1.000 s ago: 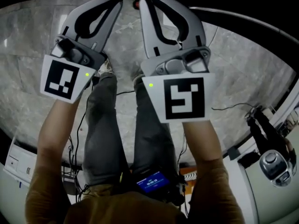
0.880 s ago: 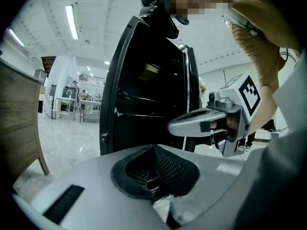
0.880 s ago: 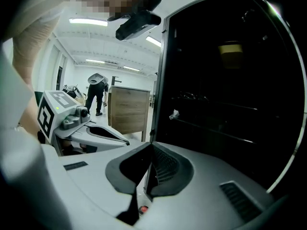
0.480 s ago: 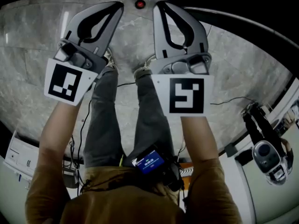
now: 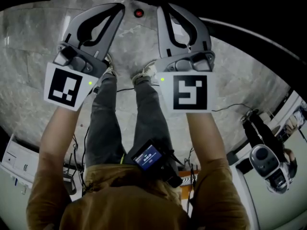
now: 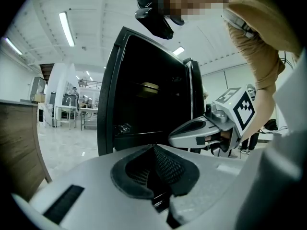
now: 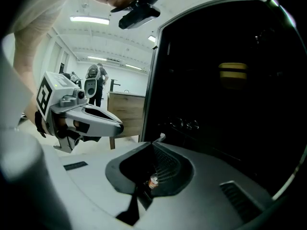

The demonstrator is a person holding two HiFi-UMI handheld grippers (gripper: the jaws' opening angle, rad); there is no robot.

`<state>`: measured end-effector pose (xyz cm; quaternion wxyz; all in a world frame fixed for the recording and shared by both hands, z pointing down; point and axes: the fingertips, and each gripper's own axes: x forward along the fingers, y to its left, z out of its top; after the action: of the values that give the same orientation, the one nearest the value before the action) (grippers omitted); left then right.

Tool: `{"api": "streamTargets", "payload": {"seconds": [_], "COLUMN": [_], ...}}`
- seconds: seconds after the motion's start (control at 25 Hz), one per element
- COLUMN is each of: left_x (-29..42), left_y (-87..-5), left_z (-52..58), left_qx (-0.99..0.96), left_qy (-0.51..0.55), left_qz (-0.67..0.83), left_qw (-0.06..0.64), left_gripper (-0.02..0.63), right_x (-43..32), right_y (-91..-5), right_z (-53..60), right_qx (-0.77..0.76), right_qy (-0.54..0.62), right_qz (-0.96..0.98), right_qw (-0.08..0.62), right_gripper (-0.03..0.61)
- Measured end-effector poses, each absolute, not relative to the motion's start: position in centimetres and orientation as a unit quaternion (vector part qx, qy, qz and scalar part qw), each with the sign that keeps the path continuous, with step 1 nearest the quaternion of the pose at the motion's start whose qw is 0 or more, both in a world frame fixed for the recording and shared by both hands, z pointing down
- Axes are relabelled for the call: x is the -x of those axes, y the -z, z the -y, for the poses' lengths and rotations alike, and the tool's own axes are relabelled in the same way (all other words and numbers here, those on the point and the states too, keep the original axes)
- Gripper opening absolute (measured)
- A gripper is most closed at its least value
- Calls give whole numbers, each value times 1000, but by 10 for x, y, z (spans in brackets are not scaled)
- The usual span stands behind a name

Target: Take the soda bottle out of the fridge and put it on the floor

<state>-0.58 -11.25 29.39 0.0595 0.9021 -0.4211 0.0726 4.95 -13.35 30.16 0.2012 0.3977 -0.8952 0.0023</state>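
From above, the soda bottle shows only as a red cap (image 5: 139, 13) on a dark body, standing on the marble floor (image 5: 38, 56) in front of the black fridge. In the right gripper view the bottle (image 7: 153, 181) looks small, far below the jaws. My left gripper (image 5: 120, 6) and right gripper (image 5: 163, 6) hang side by side above it, both shut and empty. The fridge (image 6: 144, 104) fills the left gripper view ahead of the left gripper (image 6: 153, 146). Its dark front (image 7: 230, 80) stands right of the right gripper (image 7: 156, 143).
The person's legs and shoes (image 5: 144, 73) stand just behind the bottle, with cables on the floor. A white unit (image 5: 14, 162) sits at lower left, a camera rig (image 5: 266, 162) at lower right. A wooden cabinet (image 7: 125, 111) stands beside the fridge.
Both grippers have risen together away from the floor and the bottle, staying shut and side by side. The floor and feet look farther off now.
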Motion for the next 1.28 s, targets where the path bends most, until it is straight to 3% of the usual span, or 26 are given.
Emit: {"api": "streamTargets", "payload": {"seconds": [0.52, 1.0, 1.28], "left_x": [6, 4, 10], "left_y": [-243, -164, -158], "left_z": [95, 87, 81], "left_qx": [-895, -900, -898], "left_qy": [-73, -52, -48], "left_qz": [436, 433, 437], "left_qw": [59, 19, 17], "left_gripper": [2, 2, 2], "right_x": [-42, -68, -79], "right_y": [-263, -204, -191], "right_z": [138, 122, 116], "right_qx": [-366, -416, -447], "right_qy": [27, 10, -1], "right_qz": [907, 892, 881], "right_qw": [207, 178, 157], "right_gripper": [2, 2, 2]}}
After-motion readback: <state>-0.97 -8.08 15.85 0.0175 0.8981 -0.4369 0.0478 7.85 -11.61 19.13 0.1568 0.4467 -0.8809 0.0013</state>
